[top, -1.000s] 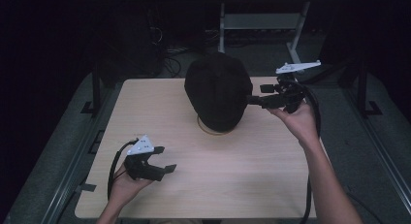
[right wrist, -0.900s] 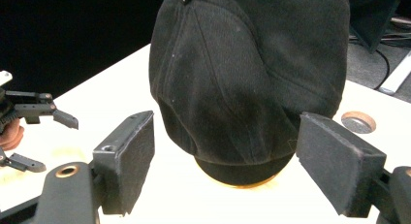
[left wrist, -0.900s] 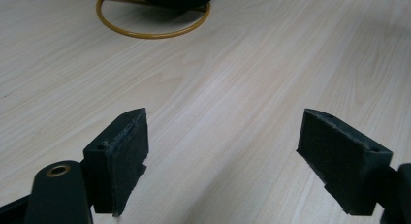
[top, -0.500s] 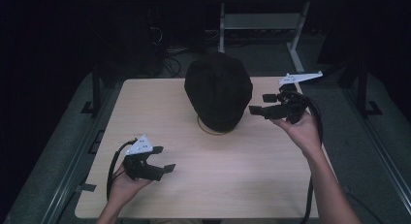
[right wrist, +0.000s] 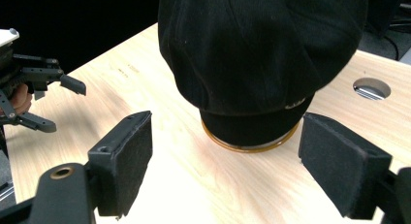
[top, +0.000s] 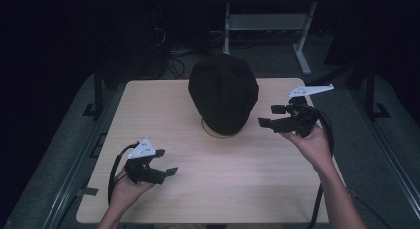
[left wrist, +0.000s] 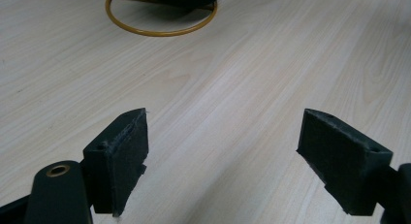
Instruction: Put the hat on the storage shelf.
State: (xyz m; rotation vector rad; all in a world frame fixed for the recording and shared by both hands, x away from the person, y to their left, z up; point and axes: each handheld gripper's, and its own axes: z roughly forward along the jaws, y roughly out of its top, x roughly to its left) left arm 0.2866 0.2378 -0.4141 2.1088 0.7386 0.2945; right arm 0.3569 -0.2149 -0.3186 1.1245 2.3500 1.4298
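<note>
High view, black cap (top: 224, 92) on its gold ring stand (top: 220, 133) at the table's (top: 247, 189) far middle, my right gripper (top: 276, 116) just beside it, jaws spread, my left gripper (top: 166, 172) near the front edge, jaws spread too, holding nothing.

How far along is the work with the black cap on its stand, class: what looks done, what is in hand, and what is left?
Done: the black cap sits on its gold ring stand, untouched by either gripper. In hand: nothing is held; the right hand-held gripper hangs open beside the cap, jaws towards it, and the left hand-held gripper is open near the table's front edge. Left: probably any gripping or moving of the cap.
</note>
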